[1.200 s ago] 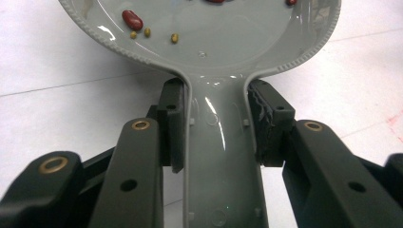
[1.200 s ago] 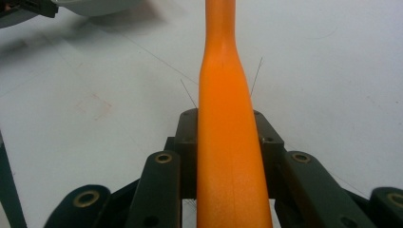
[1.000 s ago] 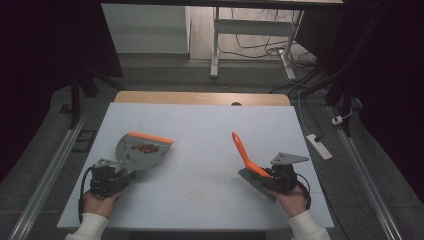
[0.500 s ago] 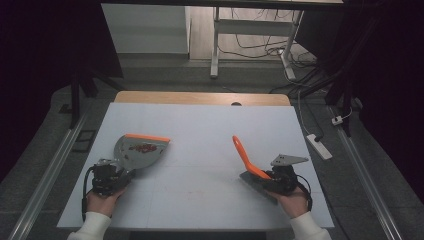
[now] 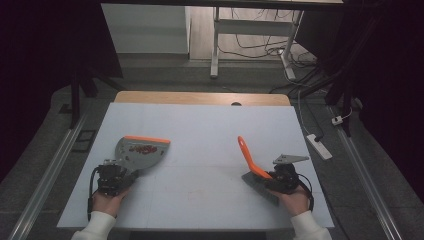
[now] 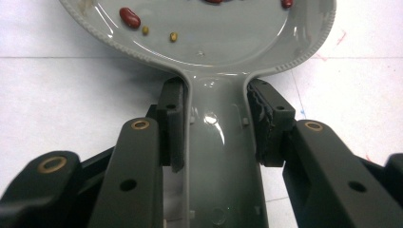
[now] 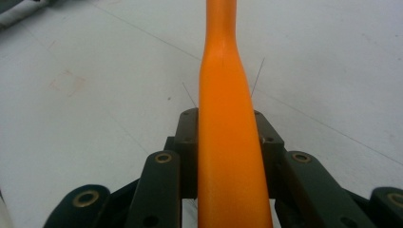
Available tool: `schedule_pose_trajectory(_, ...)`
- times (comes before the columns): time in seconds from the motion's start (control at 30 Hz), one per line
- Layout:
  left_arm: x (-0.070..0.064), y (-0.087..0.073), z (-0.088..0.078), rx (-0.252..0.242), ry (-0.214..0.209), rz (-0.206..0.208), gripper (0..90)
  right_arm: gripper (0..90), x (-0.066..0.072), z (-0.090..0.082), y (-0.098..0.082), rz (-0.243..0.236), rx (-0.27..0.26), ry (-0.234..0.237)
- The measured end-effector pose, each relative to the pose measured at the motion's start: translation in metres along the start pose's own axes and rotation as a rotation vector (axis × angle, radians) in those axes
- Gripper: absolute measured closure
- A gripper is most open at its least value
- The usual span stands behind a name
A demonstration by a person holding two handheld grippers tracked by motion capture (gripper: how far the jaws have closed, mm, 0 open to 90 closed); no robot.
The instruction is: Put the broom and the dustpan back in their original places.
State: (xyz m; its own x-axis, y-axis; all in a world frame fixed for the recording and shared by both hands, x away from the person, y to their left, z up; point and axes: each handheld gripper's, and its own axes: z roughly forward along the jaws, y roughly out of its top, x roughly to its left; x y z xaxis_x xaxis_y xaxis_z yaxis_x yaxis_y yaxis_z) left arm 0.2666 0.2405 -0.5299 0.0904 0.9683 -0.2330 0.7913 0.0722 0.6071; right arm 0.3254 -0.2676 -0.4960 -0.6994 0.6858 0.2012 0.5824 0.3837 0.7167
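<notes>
A grey dustpan (image 5: 140, 152) with an orange front lip lies on the white table at the left. My left gripper (image 5: 119, 171) is shut on its handle (image 6: 216, 156), one pad on each side. Red beans (image 6: 129, 16) and a few small seeds lie inside the pan. At the right, my right gripper (image 5: 274, 179) is shut on an orange brush handle (image 5: 247, 155) that slants up and to the left. In the right gripper view the handle (image 7: 223, 118) runs straight up between the jaws. A dark grey brush head (image 5: 260, 187) rests on the table under that hand.
The white table top (image 5: 210, 130) has a wooden strip along its far edge (image 5: 200, 97). A power strip (image 5: 317, 145) lies on the floor to the right, and desk legs and cables stand behind the table.
</notes>
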Motion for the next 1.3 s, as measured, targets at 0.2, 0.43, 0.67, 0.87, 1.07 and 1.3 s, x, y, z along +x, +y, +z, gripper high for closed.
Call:
schedule_pose_trajectory(0.2, -0.001, -0.001, 0.001, 0.0, -0.016, -0.018, 60.6, 67.9, -0.006, 0.001, 0.0, 0.007, 0.009, -0.029)
schedule_pose_trajectory(0.43, 0.0, -0.001, -0.001, -0.008, -0.007, 0.005, 48.8, 58.5, -0.017, 0.006, 0.002, 0.023, 0.027, -0.067)
schedule_pose_trajectory(0.67, 0.004, -0.003, -0.008, -0.019, -0.008, 0.039, 37.1, 54.9, -0.026, 0.01, 0.001, 0.044, 0.038, -0.058)
schedule_pose_trajectory(0.87, 0.01, -0.005, -0.02, -0.046, -0.013, 0.056, 32.7, 48.5, -0.029, 0.012, 0.001, 0.046, 0.056, -0.083)
schedule_pose_trajectory(1.07, 0.013, -0.005, -0.03, -0.076, -0.027, 0.1, 32.9, 44.0, -0.035, 0.015, 0.0, 0.078, 0.078, -0.093)
schedule_pose_trajectory(1.3, 0.011, -0.005, -0.037, -0.1, -0.045, 0.155, 31.8, 40.7, -0.035, 0.015, 0.0, 0.086, 0.079, -0.106)
